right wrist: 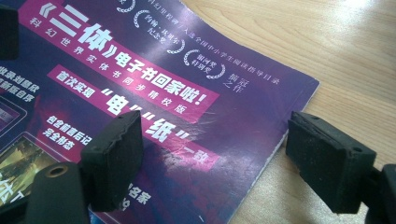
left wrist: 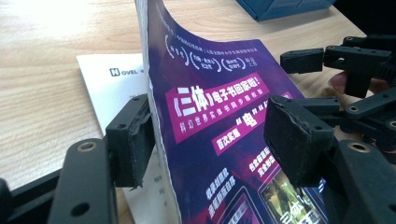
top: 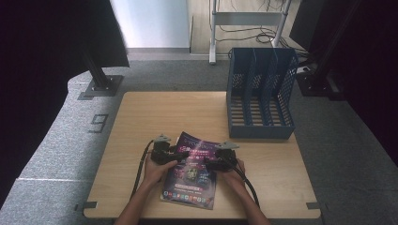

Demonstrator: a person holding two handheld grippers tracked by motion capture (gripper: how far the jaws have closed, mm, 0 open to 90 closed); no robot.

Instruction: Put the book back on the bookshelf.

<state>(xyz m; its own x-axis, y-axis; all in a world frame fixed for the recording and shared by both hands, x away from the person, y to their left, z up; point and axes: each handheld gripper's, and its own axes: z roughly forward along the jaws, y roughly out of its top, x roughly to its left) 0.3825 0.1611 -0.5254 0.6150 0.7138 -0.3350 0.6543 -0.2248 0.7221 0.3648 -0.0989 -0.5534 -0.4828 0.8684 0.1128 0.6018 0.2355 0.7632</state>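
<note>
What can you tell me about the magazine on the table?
The magazine is a thin, glossy paper booklet with a purple cover, pink banners and white Chinese print. It lies on the wooden table, near the front edge and slightly askew. Its left edge is lifted and curls upward, showing a white inner page; the left tool straddles that raised edge, jaws apart. The right tool straddles its right edge, also open.

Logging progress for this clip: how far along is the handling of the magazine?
Early stage. Done: both grippers have reached the magazine on the table. In hand: the left gripper straddles its lifted edge with jaws open, and the right gripper brackets the opposite edge, also open. Left: closing, lifting, and possibly filing it in the blue rack, which looks empty.
</note>
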